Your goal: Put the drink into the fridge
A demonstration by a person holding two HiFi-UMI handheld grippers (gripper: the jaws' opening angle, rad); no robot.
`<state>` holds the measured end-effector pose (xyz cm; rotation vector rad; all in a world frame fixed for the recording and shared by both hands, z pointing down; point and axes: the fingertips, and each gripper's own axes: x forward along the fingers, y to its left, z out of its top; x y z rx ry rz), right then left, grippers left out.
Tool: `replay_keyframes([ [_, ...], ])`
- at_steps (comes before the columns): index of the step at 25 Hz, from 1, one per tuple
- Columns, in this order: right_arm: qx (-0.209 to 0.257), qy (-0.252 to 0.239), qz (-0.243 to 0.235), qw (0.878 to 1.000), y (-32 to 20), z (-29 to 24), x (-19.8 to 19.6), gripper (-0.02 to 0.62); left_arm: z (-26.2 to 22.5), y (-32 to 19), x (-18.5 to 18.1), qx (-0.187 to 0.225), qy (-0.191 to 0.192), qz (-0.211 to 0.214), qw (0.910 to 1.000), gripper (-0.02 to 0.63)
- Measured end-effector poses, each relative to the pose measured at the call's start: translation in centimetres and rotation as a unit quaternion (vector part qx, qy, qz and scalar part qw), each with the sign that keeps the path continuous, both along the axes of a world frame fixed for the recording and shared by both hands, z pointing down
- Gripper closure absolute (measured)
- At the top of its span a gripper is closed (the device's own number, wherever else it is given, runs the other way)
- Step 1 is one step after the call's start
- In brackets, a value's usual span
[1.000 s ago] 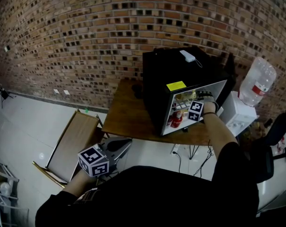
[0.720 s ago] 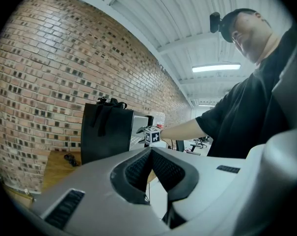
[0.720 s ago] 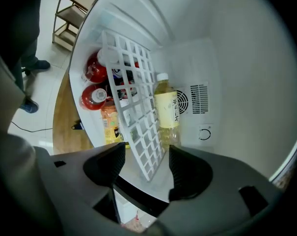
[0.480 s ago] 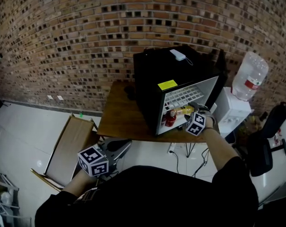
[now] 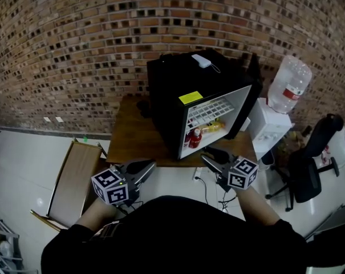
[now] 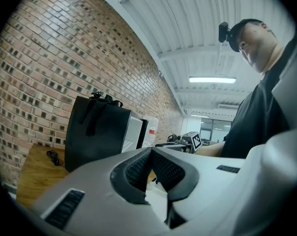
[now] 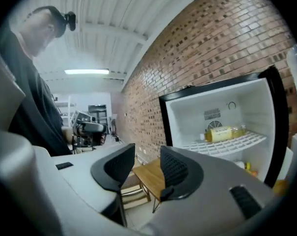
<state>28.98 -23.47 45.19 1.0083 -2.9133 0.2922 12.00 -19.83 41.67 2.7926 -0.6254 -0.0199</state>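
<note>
The black fridge (image 5: 172,90) stands open on a wooden table (image 5: 126,138), with its door (image 5: 244,104) swung to the right. A yellow drink bottle (image 5: 213,127) lies on the white wire shelf, also seen in the right gripper view (image 7: 226,132). Below it stands a red bottle (image 5: 195,137). My right gripper (image 5: 209,156) hangs in front of the table, clear of the fridge. Its jaws (image 7: 147,155) are closing with nothing between them. My left gripper (image 5: 142,168) is held low on the left, shut and empty (image 6: 150,152).
A water dispenser (image 5: 275,127) with a large bottle (image 5: 288,87) stands right of the fridge, and a black office chair (image 5: 309,170) beyond it. A wooden frame (image 5: 69,178) lies on the floor to the left. A small white object (image 5: 202,60) rests on top of the fridge. Behind is a brick wall.
My right gripper has drawn back out of the fridge toward me, leaving the yellow drink on the shelf. The left gripper has barely moved.
</note>
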Motion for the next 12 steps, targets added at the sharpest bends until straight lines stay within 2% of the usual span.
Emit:
replay_keyframes([
  [1, 0.007, -0.014, -0.013, 1.0, 0.9, -0.3, -0.7, 0.478, 0.0, -0.1, 0.0, -0.001, 0.002, 0.001, 1.0, 0.611],
  [3, 0.014, -0.043, -0.035, 0.998, 2.4, -0.5, -1.7, 0.607, 0.2, -0.2, -0.1, -0.001, 0.005, 0.002, 1.0, 0.611],
  [6, 0.005, -0.074, -0.041, 0.996, 3.4, 0.2, -2.4, 0.6, 0.3, -0.3, -0.3, -0.002, 0.008, 0.004, 1.0, 0.611],
  [12, 0.001, -0.056, -0.043, 0.998, 3.5, 1.2, -3.6, 0.6, 0.5, -0.3, -0.9, -0.001, 0.006, -0.004, 1.0, 0.611],
])
